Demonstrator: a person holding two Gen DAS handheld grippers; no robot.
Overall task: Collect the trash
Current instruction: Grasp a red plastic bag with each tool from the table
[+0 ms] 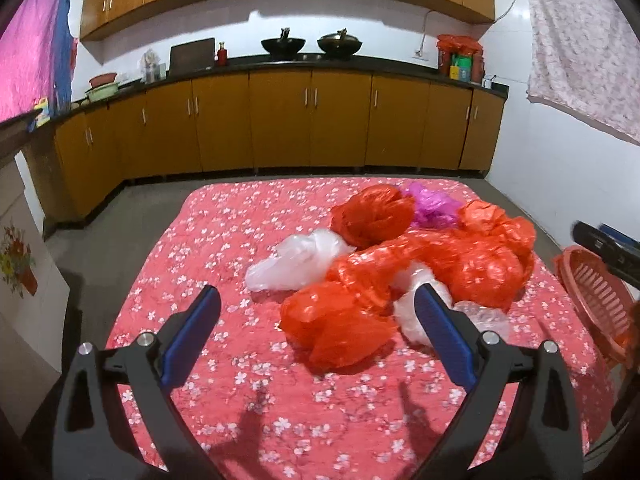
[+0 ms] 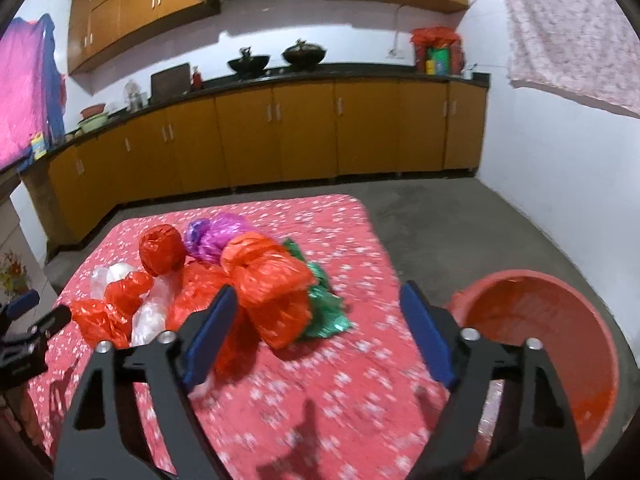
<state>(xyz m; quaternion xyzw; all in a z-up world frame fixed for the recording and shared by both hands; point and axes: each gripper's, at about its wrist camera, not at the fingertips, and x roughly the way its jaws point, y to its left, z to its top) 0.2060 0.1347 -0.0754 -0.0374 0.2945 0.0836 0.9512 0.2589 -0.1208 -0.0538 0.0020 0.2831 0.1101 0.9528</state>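
Observation:
A heap of crumpled plastic bags lies on a table with a red flowered cloth (image 1: 224, 240). It holds red bags (image 1: 340, 320) (image 2: 268, 280), a red ball-shaped bag (image 1: 372, 212) (image 2: 162, 250), clear white bags (image 1: 296, 260) (image 2: 148, 316), a purple bag (image 1: 432, 202) (image 2: 214, 236) and a green bag (image 2: 324, 304). My left gripper (image 1: 318, 300) is open and empty, just above the nearest red bag. My right gripper (image 2: 320, 300) is open and empty, over the heap's right side. A red basket (image 2: 548, 344) (image 1: 596, 300) stands to the right of the table.
Yellow kitchen cabinets (image 1: 280, 120) with a dark counter run along the far wall, with two woks (image 1: 283, 45) on top. Grey floor (image 2: 440, 220) lies between table and cabinets. Cloths hang at the left (image 1: 28, 64) and right (image 1: 580, 48).

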